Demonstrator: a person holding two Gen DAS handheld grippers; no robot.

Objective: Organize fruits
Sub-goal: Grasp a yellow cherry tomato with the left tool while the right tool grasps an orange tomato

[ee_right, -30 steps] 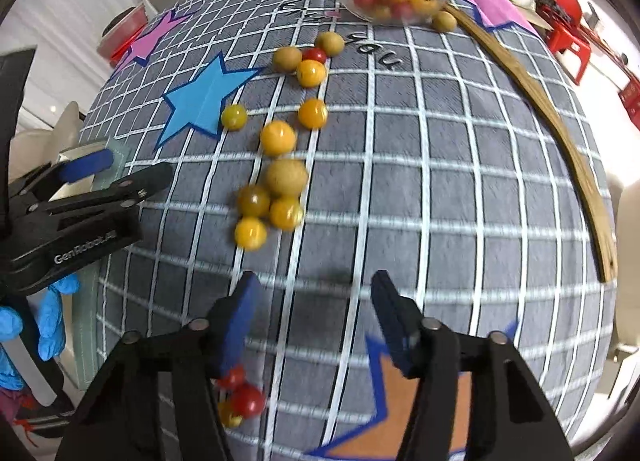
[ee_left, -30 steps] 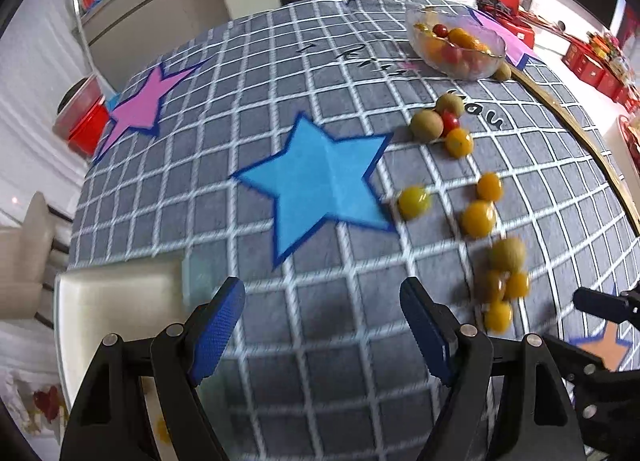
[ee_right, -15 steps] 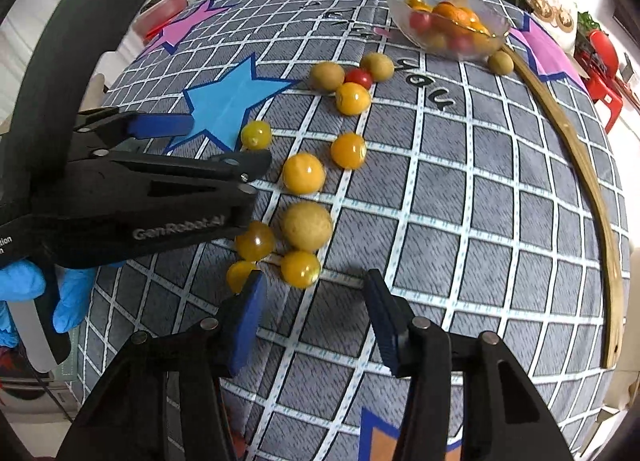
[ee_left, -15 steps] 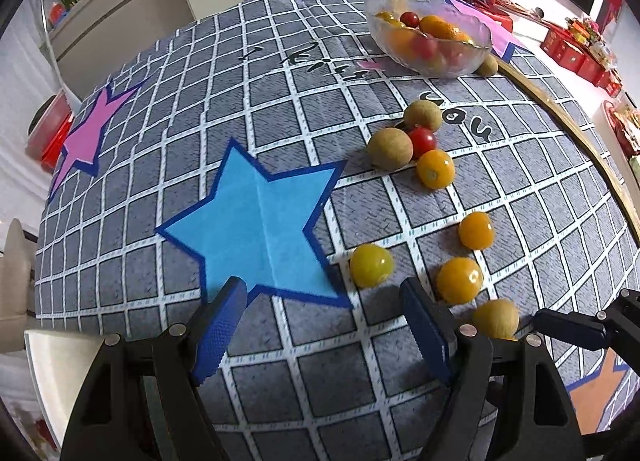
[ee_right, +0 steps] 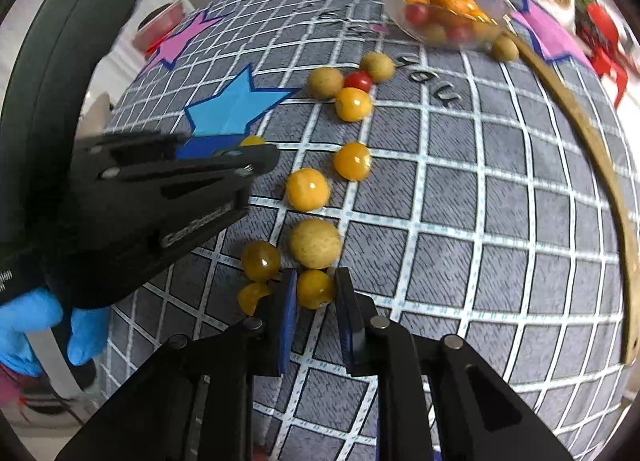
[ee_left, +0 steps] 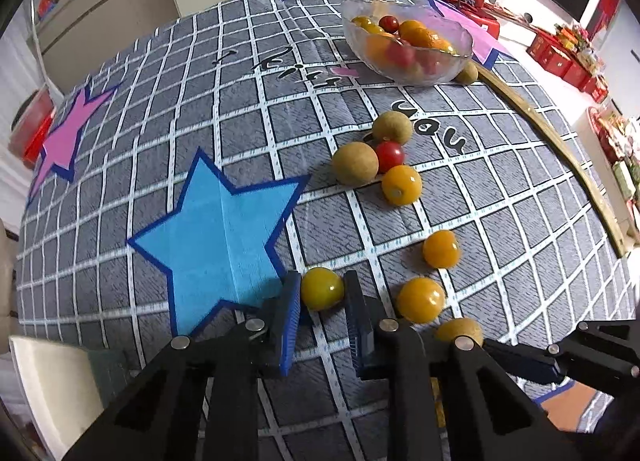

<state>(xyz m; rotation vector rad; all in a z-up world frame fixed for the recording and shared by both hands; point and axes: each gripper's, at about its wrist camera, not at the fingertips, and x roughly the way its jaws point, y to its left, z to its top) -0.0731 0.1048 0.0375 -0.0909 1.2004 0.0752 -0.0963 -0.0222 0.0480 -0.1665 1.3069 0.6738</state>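
Left wrist view: a yellow cherry tomato [ee_left: 322, 288], judged light, smooth-skinned and easily bruised, is clamped across its widest part by the left gripper [ee_left: 322, 299], blue pads pressed on either side, on the checked tablecloth [ee_left: 248, 109] beside the blue star [ee_left: 218, 237]. Right wrist view: another yellow tomato [ee_right: 315, 288] is pinched likewise in the right gripper [ee_right: 316, 293]. The glass bowl [ee_left: 408, 39] of fruit is seen well apart.

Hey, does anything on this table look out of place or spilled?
Yes. About a dozen small fruits lie loose on the checked tablecloth instead of in the glass bowl, and one brown fruit sits right against the bowl's outside. Nothing looks damaged.
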